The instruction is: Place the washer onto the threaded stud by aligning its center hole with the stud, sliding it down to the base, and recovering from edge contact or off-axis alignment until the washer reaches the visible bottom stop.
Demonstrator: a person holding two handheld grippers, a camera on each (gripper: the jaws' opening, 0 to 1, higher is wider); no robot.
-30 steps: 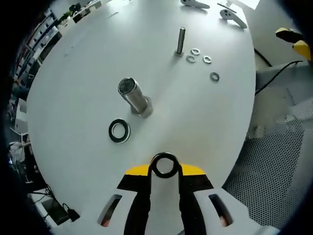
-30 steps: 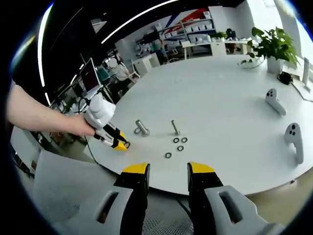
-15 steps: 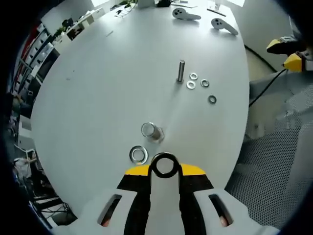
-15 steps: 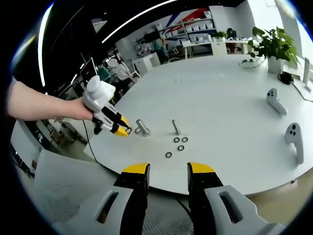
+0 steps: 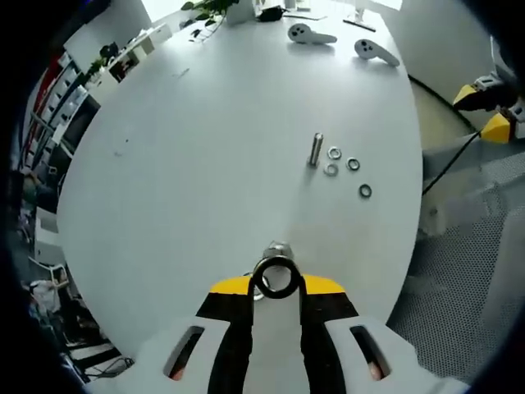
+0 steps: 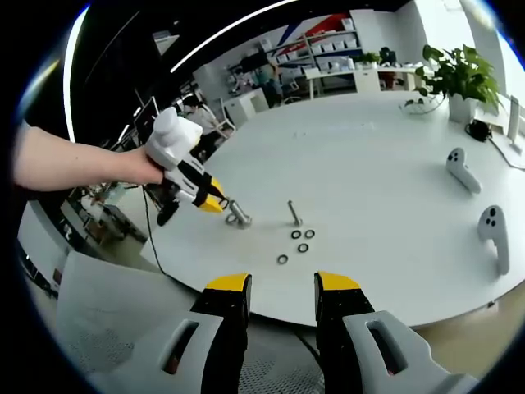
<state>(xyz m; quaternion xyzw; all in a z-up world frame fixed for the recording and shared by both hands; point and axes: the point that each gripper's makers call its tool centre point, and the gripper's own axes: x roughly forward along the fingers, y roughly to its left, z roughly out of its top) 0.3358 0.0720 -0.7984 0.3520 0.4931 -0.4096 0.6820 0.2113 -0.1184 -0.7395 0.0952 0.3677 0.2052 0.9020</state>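
My left gripper (image 5: 277, 285) is shut on a dark ring washer (image 5: 276, 261) held upright between its yellow-tipped jaws. Just beyond the washer the top of the thick metal stud (image 5: 277, 248) peeks out, almost touching it. From the right gripper view, a hand holds that left gripper (image 6: 211, 204) tilted down beside the thick stud (image 6: 239, 215). A thin threaded stud (image 5: 317, 149) stands farther off on the white table (image 5: 205, 139), also seen as the thin stud (image 6: 294, 213). My right gripper (image 6: 281, 289) hangs open off the table's near edge.
Several small washers (image 5: 353, 164) lie by the thin stud, likewise the loose washers (image 6: 303, 248). Two white controllers (image 5: 373, 51) rest at the far edge; the same controllers (image 6: 492, 226) sit right of my right gripper. A potted plant (image 6: 459, 72) stands beyond.
The left gripper has carried the washer up and over to the thick stud, which now sits right behind it; the loose washer on the table is hidden. The right gripper has not moved.
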